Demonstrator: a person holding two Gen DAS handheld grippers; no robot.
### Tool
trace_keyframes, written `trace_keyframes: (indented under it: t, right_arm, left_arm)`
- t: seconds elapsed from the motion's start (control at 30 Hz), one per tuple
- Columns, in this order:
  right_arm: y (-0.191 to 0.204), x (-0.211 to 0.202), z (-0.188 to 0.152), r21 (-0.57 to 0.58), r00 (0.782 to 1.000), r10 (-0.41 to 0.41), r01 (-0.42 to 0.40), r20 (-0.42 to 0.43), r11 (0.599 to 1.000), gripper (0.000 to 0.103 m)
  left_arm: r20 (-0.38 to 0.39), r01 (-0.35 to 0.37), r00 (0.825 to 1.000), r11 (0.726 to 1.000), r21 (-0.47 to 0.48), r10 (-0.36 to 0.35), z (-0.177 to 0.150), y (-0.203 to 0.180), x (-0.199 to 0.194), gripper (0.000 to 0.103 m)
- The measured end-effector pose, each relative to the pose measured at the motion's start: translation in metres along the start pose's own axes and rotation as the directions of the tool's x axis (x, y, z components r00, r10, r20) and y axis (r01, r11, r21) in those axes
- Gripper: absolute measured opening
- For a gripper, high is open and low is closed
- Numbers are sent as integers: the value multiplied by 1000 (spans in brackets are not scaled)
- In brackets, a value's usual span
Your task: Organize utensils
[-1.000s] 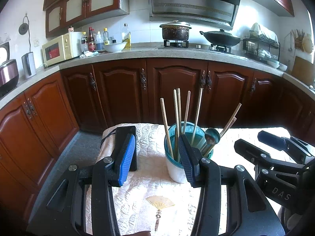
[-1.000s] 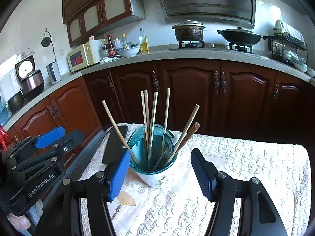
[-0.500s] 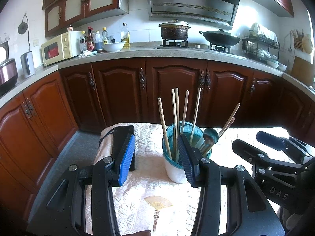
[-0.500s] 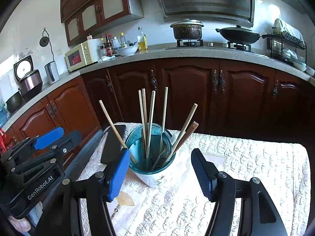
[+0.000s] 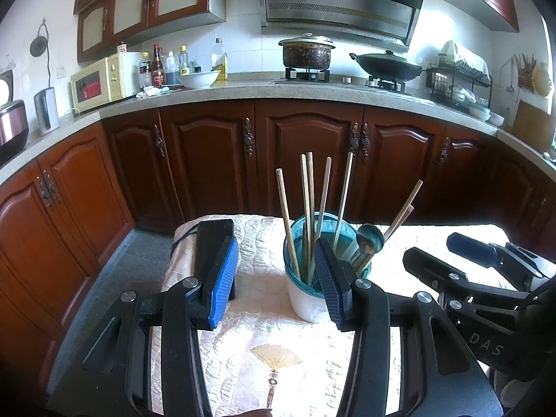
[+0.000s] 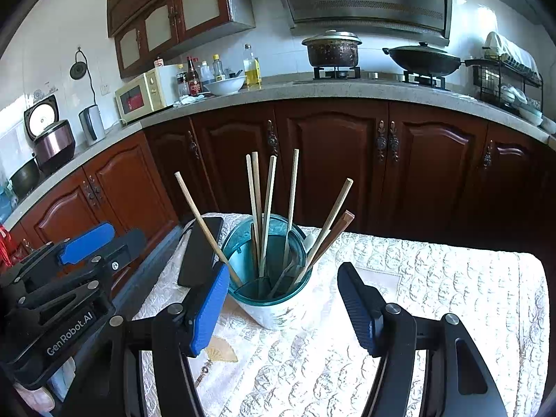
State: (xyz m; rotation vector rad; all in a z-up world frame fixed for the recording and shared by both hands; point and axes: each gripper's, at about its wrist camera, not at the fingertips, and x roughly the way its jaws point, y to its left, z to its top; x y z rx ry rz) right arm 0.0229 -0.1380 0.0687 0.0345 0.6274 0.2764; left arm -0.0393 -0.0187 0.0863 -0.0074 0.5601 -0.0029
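A white utensil cup with a teal rim (image 5: 305, 299) (image 6: 274, 307) stands on the cloth-covered table (image 5: 250, 316) (image 6: 434, 278). Several wooden chopsticks (image 5: 307, 187) (image 6: 267, 187) lean out of it, and a dark spoon (image 5: 369, 239) rests against its right side. My left gripper (image 5: 276, 278) is open and empty, just short of the cup and to its left. My right gripper (image 6: 285, 304) is also open; the cup shows between its blue fingers (image 6: 208, 312), beyond the tips and untouched. Each gripper appears at the edge of the other's view.
A black phone-like slab (image 5: 213, 253) (image 6: 201, 253) lies on the table left of the cup. A small fan charm (image 5: 276, 359) (image 6: 220, 349) lies on the cloth nearer me. Dark wooden cabinets (image 5: 305, 160) and a countertop with pots run behind the table.
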Motion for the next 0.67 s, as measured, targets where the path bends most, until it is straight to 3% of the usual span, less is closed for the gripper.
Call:
trace_keyframes:
  t: [0.67]
  right_arm:
    - [-14, 6, -5, 16, 1000, -3, 4, -19, 1000, 62]
  left_arm:
    - [-8, 20, 1000, 1000, -19, -20, -2, 3, 8, 45]
